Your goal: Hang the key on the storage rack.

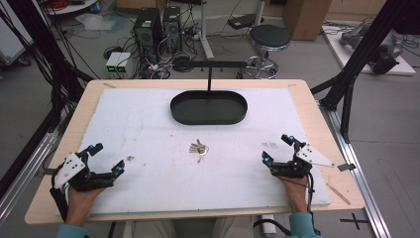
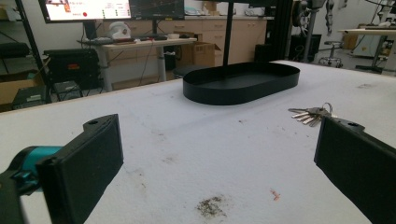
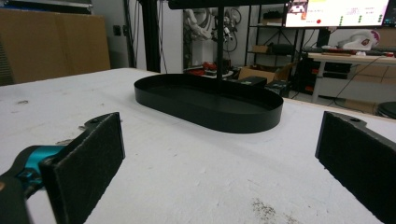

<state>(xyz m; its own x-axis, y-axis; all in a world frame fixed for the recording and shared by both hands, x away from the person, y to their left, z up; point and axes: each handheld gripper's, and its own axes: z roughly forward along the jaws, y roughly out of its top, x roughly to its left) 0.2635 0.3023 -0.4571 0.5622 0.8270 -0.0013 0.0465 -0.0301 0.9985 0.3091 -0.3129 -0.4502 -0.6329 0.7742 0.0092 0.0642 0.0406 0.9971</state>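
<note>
Resting near the front edge of the white mat (image 1: 148,129), the left gripper (image 1: 105,157) and the right gripper (image 1: 279,148) sit well apart at opposite sides of the table, each held in a hand that comes in from the bottom of the high view. Both stand with their jaws spread wide and nothing between the pads, as each gripper view shows bare mat in the gap. A bunch of keys (image 1: 198,148) lies flat on the mat about midway between the two grippers, touched by neither; in the left gripper view the keys (image 2: 310,114) appear just beyond the right-hand jaw. Farther back on the mat stands a black oval tray (image 1: 181,115) with a low wall, apart from the keys, its inside bare in the right gripper view (image 3: 261,116).
</note>
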